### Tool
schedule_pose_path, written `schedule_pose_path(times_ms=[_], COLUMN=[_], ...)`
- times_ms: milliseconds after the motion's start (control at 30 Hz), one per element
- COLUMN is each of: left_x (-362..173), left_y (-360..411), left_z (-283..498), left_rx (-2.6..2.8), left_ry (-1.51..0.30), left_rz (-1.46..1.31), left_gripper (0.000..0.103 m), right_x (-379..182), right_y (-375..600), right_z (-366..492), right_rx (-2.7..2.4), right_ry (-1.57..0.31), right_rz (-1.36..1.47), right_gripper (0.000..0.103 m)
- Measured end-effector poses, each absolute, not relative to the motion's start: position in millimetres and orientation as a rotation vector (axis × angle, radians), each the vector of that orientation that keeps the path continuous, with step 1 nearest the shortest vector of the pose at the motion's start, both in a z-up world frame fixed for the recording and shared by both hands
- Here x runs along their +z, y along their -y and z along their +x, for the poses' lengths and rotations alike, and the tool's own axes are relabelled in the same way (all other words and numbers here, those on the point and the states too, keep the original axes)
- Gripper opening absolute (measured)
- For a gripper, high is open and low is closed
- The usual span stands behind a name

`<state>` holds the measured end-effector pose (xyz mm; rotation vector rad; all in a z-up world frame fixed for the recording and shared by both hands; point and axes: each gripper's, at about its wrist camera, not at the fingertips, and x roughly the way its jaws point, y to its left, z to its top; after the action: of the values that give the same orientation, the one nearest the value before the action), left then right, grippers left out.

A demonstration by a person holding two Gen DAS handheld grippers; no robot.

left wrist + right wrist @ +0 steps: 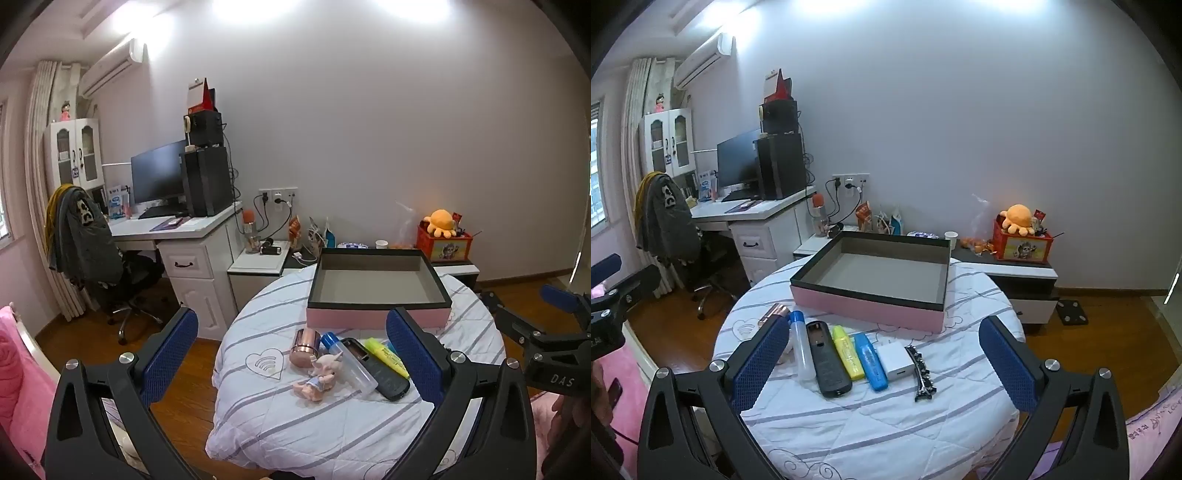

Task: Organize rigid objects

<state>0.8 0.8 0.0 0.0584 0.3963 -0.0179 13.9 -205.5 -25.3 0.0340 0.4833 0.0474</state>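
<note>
A pink box with a black rim stands open and empty on the far half of a round table; it also shows in the left wrist view. In front of it lie a copper jar, a small figurine, a clear tube with a blue cap, a black remote, a yellow highlighter, a blue highlighter, a white charger and a black hair clip. My left gripper and right gripper hover open and empty above the row.
A white desk with a monitor and a draped chair stands at the left. A low cabinet with a red box and an orange plush sits behind the table. Pink bedding lies at the near left.
</note>
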Motion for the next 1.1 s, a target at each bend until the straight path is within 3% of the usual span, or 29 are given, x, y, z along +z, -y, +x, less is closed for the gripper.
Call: schedule_pose_path(times_ms=[1100], left_x=[28.3], left_y=[17.6], left_z=[41.4], left_rx=[-0.034], left_ry=[-0.356], left_rz=[0.061], left_gripper=[0.103], right_x=[5.4], right_y=[206.2], right_z=[42.4], right_rx=[0.067], right_ry=[-0.406], right_rz=[0.028], right_gripper=[0.103])
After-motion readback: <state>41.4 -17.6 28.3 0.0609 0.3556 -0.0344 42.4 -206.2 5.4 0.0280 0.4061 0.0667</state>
